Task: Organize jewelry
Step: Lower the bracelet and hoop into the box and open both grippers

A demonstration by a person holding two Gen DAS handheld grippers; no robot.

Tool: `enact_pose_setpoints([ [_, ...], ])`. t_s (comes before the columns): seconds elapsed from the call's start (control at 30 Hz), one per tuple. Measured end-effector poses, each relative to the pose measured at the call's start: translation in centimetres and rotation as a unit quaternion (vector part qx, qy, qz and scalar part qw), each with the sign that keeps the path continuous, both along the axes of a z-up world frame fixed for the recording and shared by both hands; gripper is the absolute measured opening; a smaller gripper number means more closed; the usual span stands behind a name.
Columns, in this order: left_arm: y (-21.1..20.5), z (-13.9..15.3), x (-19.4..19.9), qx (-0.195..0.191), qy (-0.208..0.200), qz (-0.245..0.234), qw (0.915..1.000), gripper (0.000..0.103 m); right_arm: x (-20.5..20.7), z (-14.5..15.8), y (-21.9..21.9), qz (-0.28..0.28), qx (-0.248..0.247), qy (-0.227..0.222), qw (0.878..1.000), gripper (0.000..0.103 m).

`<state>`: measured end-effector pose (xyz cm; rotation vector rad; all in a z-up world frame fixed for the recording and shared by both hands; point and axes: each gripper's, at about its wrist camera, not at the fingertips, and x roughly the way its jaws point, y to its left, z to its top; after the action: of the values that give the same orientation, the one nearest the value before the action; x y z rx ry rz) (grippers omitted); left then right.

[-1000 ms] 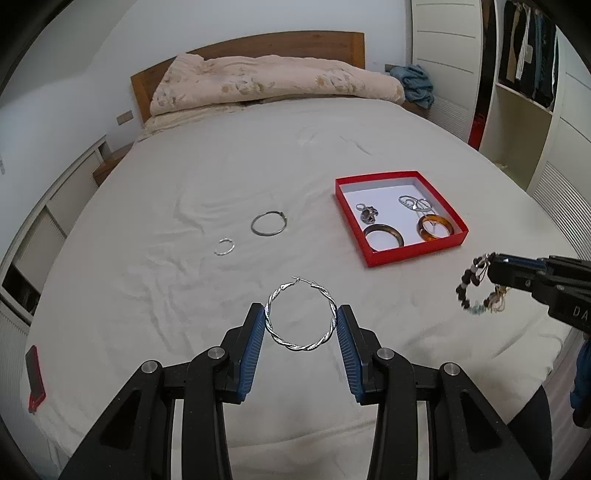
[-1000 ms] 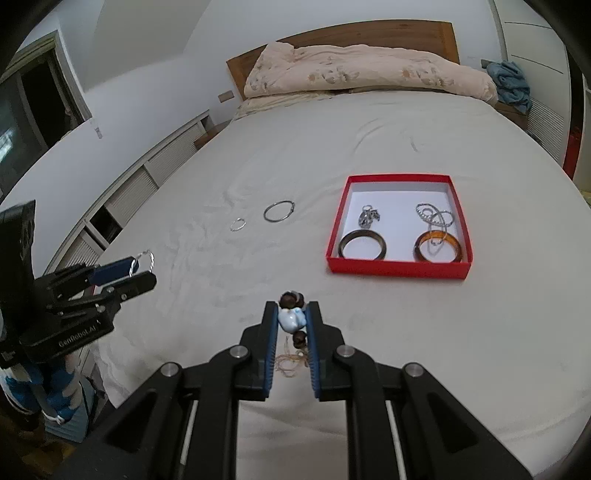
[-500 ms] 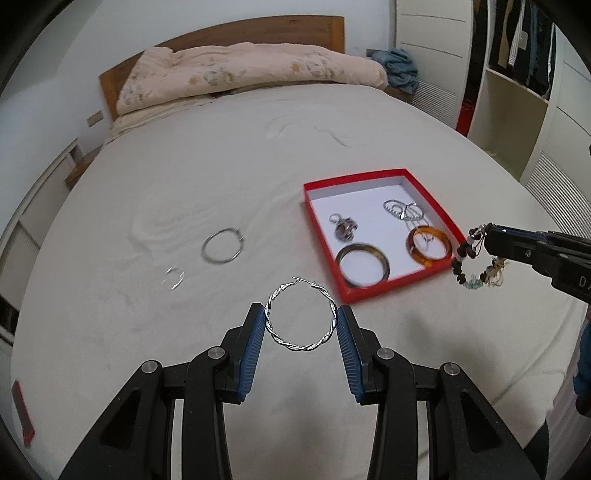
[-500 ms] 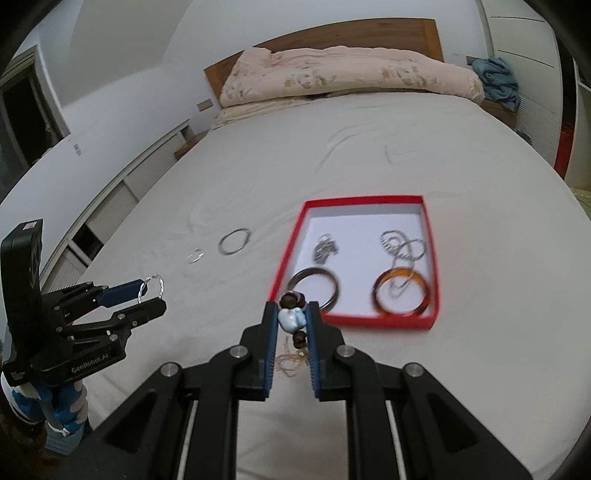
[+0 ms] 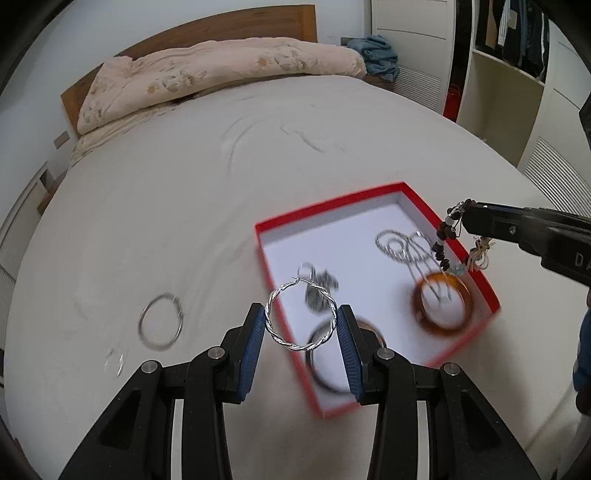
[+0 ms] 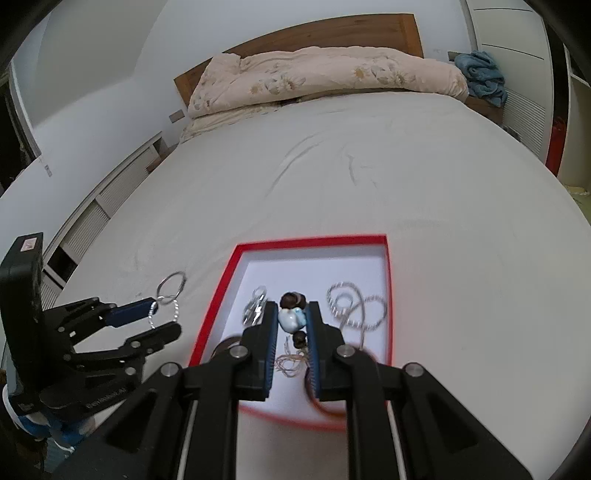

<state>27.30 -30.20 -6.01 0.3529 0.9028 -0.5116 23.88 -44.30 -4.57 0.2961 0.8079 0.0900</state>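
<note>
My left gripper [image 5: 300,325] is shut on a twisted silver hoop earring [image 5: 295,345] and holds it above the near left edge of the red tray [image 5: 325,216]. My right gripper [image 6: 291,321] is shut on a beaded bracelet [image 6: 290,319] with brown beads and a pale blue stone, above the tray [image 6: 218,295]. In the left wrist view the bracelet [image 5: 441,242] hangs over the tray's right wall. The tray holds an amber bangle [image 5: 441,326], a dark bangle [image 5: 325,384], a silver chain [image 5: 400,245] and a small silver charm [image 5: 317,295].
A plain silver hoop [image 5: 160,326] and a small silver ring [image 5: 116,363] lie on the white bedsheet [image 5: 184,206] left of the tray. A folded quilt [image 5: 221,79] and wooden headboard [image 5: 229,29] are at the far end. Wardrobe shelves [image 5: 509,81] stand to the right.
Both grippers have moved forward toward the tray with their jewelry. The left gripper now overlaps the tray's near left edge and the right gripper is above the tray.
</note>
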Motion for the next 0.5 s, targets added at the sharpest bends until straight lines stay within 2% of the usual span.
enact_pose_setpoints([
  [0.27,-3.4,-2.7,5.5,0.005,0.001,0.012,0.9999,0.039,4.8,-2.3,-1.4,-0.003,-0.012,0.005,1.000,0.014],
  [0.5,-4.5,-5.3,7.9,0.007,0.020,0.020,0.9996,0.039,8.0,-5.2,-1.9,-0.004,-0.029,0.034,0.999,0.014],
])
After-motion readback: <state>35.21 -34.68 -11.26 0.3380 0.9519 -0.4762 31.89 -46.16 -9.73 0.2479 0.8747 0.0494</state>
